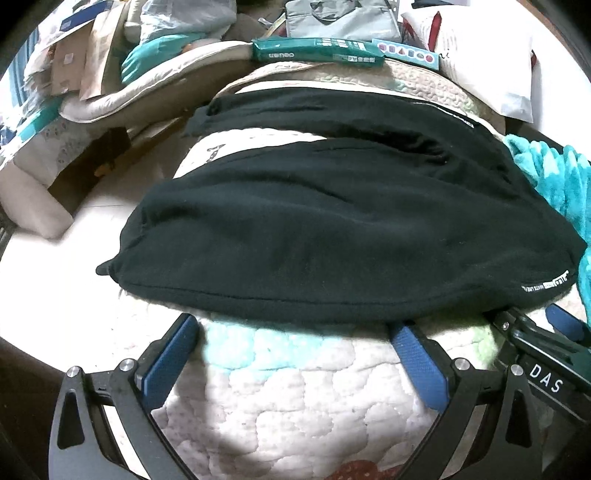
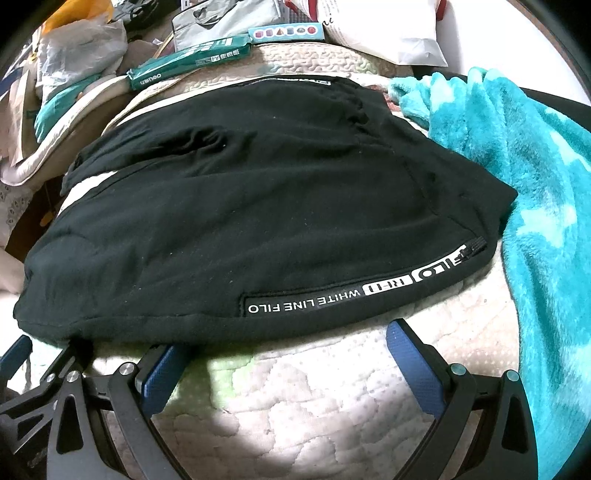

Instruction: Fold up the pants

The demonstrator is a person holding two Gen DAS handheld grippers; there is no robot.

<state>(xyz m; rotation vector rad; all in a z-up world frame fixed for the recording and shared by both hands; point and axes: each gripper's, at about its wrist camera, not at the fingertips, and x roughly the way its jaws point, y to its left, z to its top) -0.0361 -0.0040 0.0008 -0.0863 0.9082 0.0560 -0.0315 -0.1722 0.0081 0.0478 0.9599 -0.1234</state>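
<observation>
Black pants (image 1: 332, 229) lie spread across a quilted white bed cover (image 1: 295, 398), legs pointing left and waist to the right. A white-lettered strip (image 2: 354, 291) runs along their near edge. My left gripper (image 1: 295, 328) stands open just in front of the near hem, with its blue pads (image 1: 173, 354) resting on the quilt and nothing between them. Close beside it on the right, my right gripper (image 2: 284, 343) is also open at the same hem, over the quilted cover (image 2: 314, 406), and its left pad (image 2: 162, 365) touches the edge of the black pants (image 2: 258, 206).
A fluffy teal blanket (image 2: 524, 192) lies against the pants' waist on the right. At the back stand a green box (image 1: 317, 50), a white pillow (image 1: 491, 70), bags and a grey pouch (image 1: 343, 18). Left of the bed are cardboard boxes (image 1: 85, 55) and floor.
</observation>
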